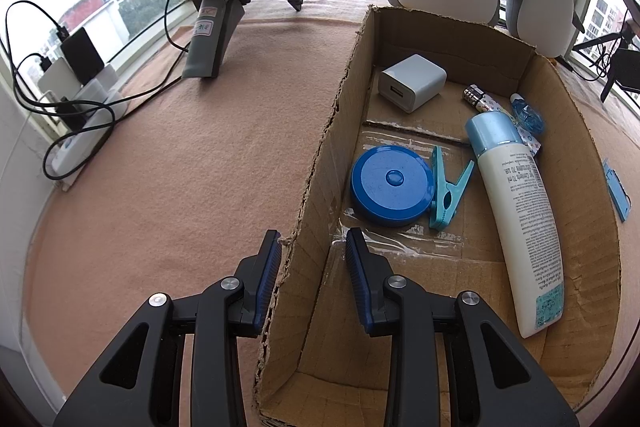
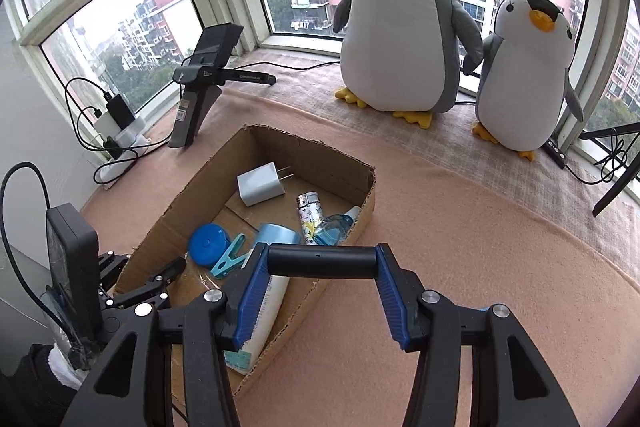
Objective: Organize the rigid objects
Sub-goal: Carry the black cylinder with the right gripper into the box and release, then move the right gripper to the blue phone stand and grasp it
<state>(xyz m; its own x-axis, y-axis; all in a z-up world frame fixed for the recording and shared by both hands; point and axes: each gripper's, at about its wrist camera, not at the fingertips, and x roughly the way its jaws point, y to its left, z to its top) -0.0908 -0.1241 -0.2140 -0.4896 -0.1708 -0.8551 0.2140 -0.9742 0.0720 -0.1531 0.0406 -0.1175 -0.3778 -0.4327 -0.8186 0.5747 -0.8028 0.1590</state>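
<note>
The left wrist camera sat low and close, looking steeply down along its fingers at the near wall of the cardboard box (image 1: 460,267), with the window behind. The right wrist camera looked from higher and farther back, to the box's right, down across the pink cloth (image 2: 460,247) toward the two toy penguins (image 2: 404,19). Both views shared the box's inside, the penguins and the black stand (image 1: 224,3) by the window.

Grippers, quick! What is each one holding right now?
Left gripper: shut on the cardboard box wall.
Right gripper: shut on a black cylinder.
</note>
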